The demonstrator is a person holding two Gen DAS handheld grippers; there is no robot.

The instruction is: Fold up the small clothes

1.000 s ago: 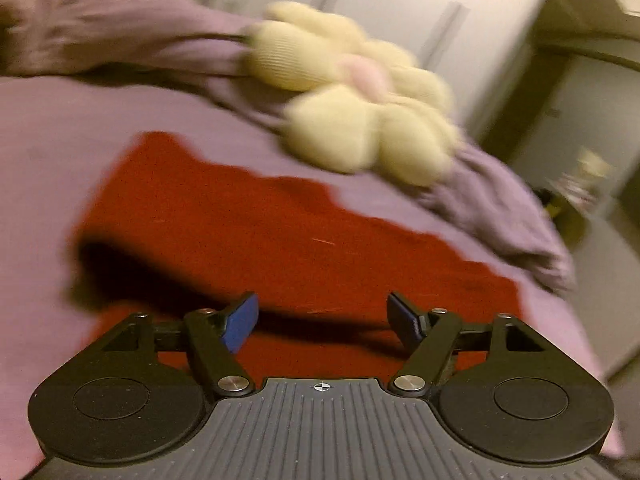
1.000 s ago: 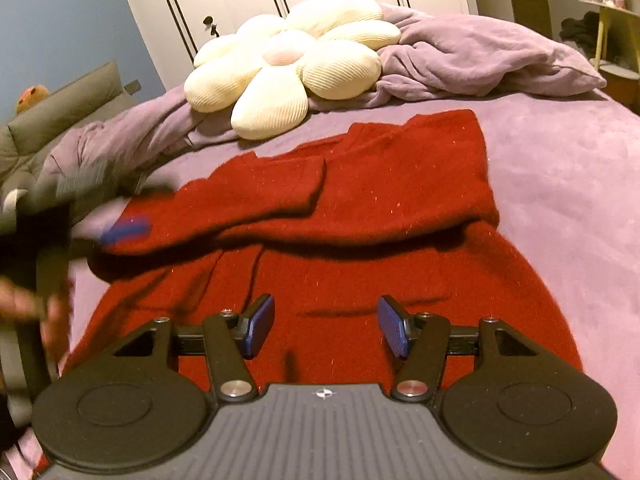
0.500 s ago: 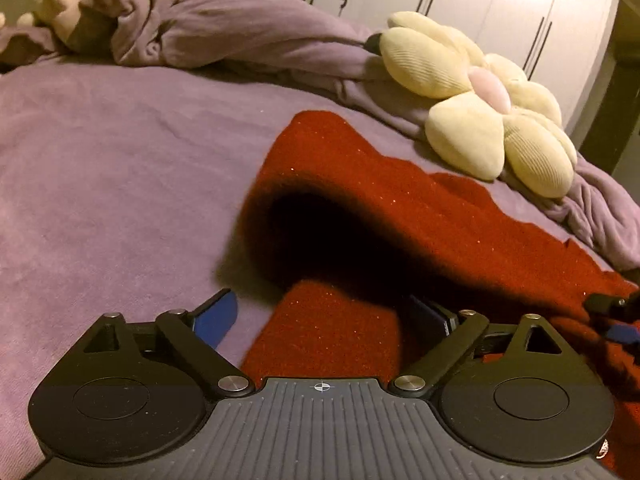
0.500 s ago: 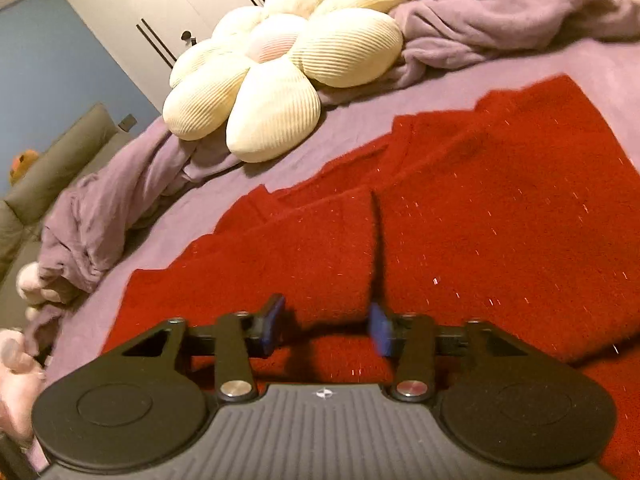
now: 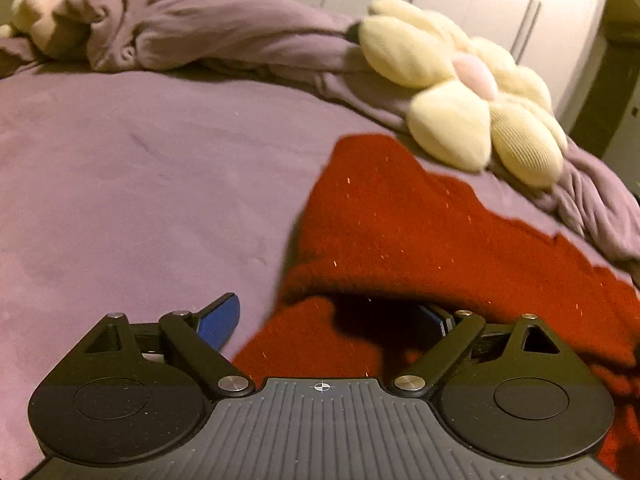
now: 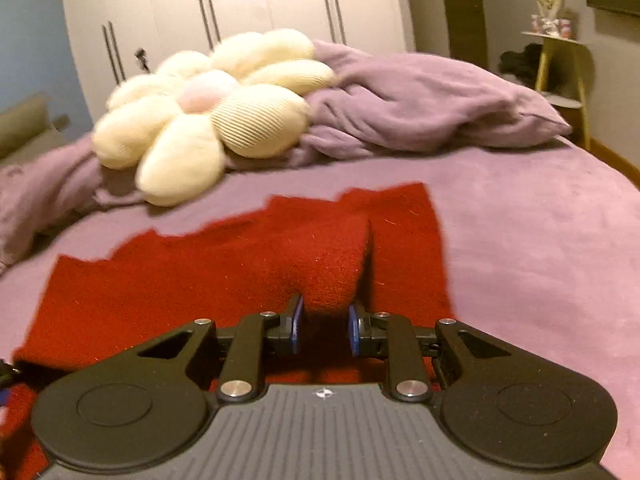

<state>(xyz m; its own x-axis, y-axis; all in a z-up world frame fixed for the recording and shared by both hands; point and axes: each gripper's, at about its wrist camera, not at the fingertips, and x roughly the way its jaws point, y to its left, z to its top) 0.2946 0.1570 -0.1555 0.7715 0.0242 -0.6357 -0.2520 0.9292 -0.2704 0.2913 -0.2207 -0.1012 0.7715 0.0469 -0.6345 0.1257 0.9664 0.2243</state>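
A red knit garment point(image 5: 400, 216) lies partly folded on the purple bed, with a layer doubled over itself. My left gripper point(image 5: 332, 320) is open at the garment's left edge: its left finger rests over the bedcover, its right finger is tucked under the raised red fold. In the right wrist view the garment point(image 6: 200, 264) spreads to the left. My right gripper point(image 6: 323, 326) is shut on a bunched fold of the red garment and holds it lifted above the flat layer.
A cream flower-shaped cushion point(image 5: 472, 92) point(image 6: 208, 108) lies just beyond the garment. A crumpled purple blanket point(image 6: 420, 100) point(image 5: 180, 36) runs along the back of the bed. A plush toy point(image 5: 32, 12) sits far left. White wardrobe doors point(image 6: 240, 4) and a small side table point(image 6: 560, 52) stand behind.
My right gripper has closed on a fold of the garment and lifted it. My left gripper has slid to the garment's left edge, one finger now under the fold.
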